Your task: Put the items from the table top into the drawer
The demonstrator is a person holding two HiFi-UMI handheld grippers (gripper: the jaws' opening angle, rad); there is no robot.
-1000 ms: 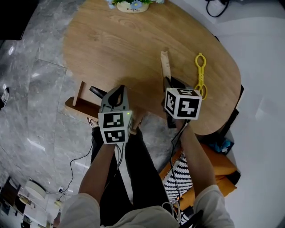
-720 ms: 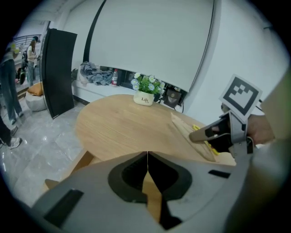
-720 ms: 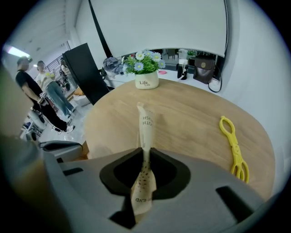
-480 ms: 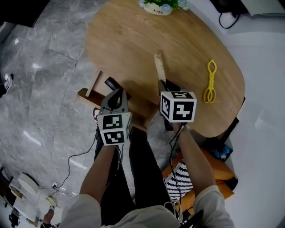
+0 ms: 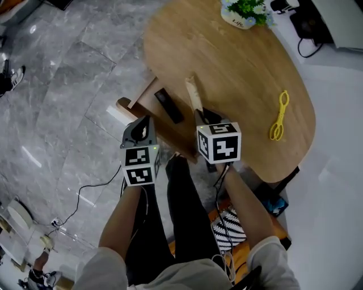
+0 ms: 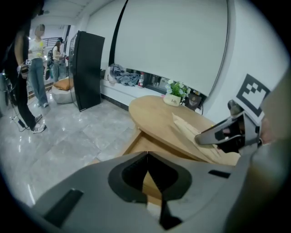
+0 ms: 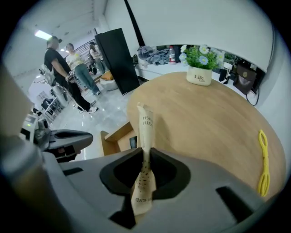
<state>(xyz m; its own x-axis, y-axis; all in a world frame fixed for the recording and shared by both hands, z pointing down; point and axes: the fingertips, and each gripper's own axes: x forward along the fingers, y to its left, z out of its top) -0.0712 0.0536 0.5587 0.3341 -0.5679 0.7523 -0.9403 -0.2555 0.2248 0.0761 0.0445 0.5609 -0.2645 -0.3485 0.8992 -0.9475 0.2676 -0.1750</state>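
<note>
- Wooden table [image 5: 238, 68], grey marble floor [image 5: 74, 85], flower pot [image 5: 243, 14] at far end.
- Open drawer [image 5: 146, 97] holds 1 black bar [image 5: 169, 105].
- Right tongs [image 7: 145, 152] clamp a paper packet [image 7: 146, 123] over the table's edge; left tongs [image 6: 146, 157] together, empty.

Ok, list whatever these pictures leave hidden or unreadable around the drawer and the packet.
The drawer: the head view shows only a part; the tabletop covers the rest, and the left gripper blocks most of it in its own view.
The black thing in the drawer: too small in the head view to name.
The packet, right gripper view: wrapper hides the contents, the right gripper covers some print.
</note>
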